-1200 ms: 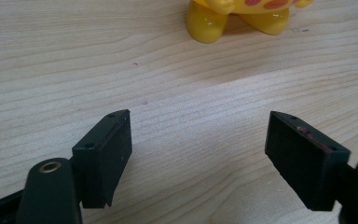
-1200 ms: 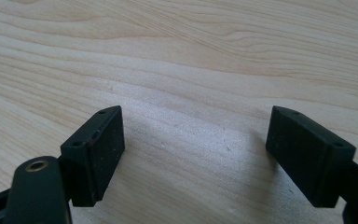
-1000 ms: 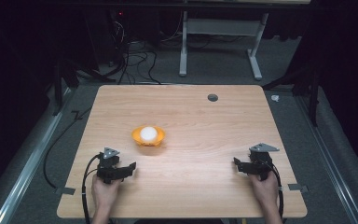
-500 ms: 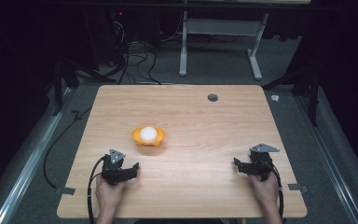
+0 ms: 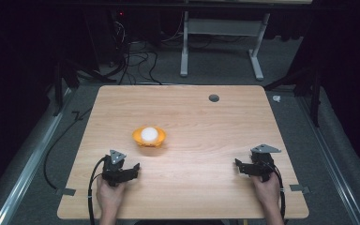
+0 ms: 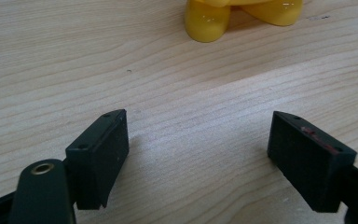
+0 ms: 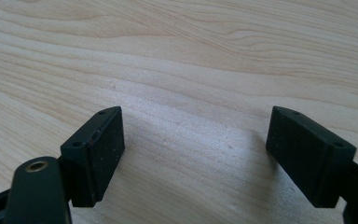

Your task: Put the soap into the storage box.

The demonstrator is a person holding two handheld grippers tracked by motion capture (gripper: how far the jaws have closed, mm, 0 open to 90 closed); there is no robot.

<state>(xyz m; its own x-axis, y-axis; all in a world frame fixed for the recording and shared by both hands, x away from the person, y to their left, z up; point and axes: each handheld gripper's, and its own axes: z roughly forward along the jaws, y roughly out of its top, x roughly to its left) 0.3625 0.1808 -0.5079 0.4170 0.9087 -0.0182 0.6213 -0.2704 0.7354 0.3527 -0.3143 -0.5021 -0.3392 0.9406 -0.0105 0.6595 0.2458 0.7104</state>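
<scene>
wooden table [image 5: 192,117]: light grain top, rectangular, bare over most of its surface. round dark grommet hole [image 5: 213,98]: set in the tabletop toward 1 o'clock, near the far edge. white desk frame [image 5: 220,44]: two legs and a crossbar, standing on the floor beyond the table at 12 o'clock. black cables [image 5: 133,58]: a loose tangle on the grey carpet at 11 o'clock, past the far edge. metal rail [image 5: 26,173]: runs along the floor at 9 o'clock, beside the table. small white scrap [image 5: 276,98]: on the floor at 2 o'clock, just off the corner.

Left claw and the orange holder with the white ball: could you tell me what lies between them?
Nothing but bare wooden table lies between the left claw and the orange holder, as the high view and left gripper view show.
</scene>
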